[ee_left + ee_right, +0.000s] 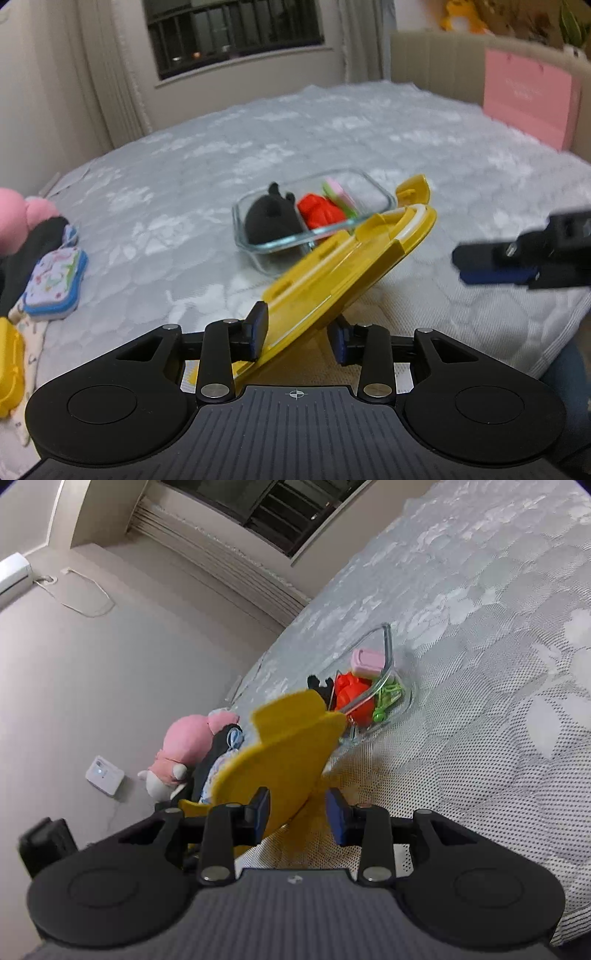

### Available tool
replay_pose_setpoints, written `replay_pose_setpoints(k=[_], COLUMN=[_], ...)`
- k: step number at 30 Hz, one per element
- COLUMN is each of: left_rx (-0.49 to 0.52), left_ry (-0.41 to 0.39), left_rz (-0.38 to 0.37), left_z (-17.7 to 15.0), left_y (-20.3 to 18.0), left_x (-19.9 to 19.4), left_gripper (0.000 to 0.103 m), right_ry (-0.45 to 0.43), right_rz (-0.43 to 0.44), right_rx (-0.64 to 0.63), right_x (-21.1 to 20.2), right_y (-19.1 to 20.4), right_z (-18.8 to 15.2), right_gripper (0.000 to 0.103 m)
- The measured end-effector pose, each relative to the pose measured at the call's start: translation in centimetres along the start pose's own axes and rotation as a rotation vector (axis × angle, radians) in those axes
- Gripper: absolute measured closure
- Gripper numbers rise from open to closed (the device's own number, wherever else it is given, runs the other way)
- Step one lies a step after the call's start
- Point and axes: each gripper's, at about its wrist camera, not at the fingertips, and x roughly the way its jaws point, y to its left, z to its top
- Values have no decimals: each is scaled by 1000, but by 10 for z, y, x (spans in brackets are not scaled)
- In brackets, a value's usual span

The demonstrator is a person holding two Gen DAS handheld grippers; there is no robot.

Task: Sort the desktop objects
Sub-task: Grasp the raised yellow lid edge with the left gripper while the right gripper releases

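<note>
A clear glass container (255,236) sits on the grey mattress and holds a black plush (271,218), a red object (319,212) and pink and green items (338,192). My left gripper (297,334) is shut on the near edge of the yellow snap lid (343,273), which tilts up toward the container. In the right wrist view the lid (280,753) stands in front of the container (388,653). My right gripper (297,814) is open beside the lid's edge; it also shows in the left wrist view (495,264), empty.
A pink plush toy (188,742) and dark clothes lie at the mattress's left edge, with a blue-edged patterned pouch (55,282) and a yellow box (9,373). A pink paper bag (528,99) leans on the headboard at far right.
</note>
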Motion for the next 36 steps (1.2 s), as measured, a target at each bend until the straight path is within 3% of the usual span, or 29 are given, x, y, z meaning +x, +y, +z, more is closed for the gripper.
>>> replay_pose_setpoints(k=[2, 7, 9, 12, 18, 24, 26, 30, 36], left_rx=[-63, -198, -249, -319, -514, -688, -741, -868, -1014], left_ry=[-22, -75, -89, -114, -122, -95, -84, -69, -32], left_rz=[-34, -27, -41, -33, 7, -12, -22, -24, -31], left_z=[1, 3, 2, -3, -31, -68, -78, -102, -134], left_y=[14, 54, 72, 97, 149, 190, 199, 211, 223], left_x=[-7, -14, -16, -16, -12, -7, -3, 2, 12], left_gripper=[68, 74, 75, 75, 75, 68, 65, 60, 52], right_ry=[21, 66, 77, 111, 173, 268, 302, 363, 425], right_rz=[-14, -50, -77, -100, -121, -62, -47, 24, 102], right_rx=[-7, -38, -79, -119, -165, -154, -135, -14, 223], right_x=[10, 38, 50, 66, 98, 135, 145, 159, 177], right_y=[3, 16, 25, 35, 54, 75, 80, 80, 69], right_z=[-1, -8, -12, -18, -31, -52, -62, -79, -103], right_gripper=[65, 65, 58, 57, 57, 57, 57, 37, 33])
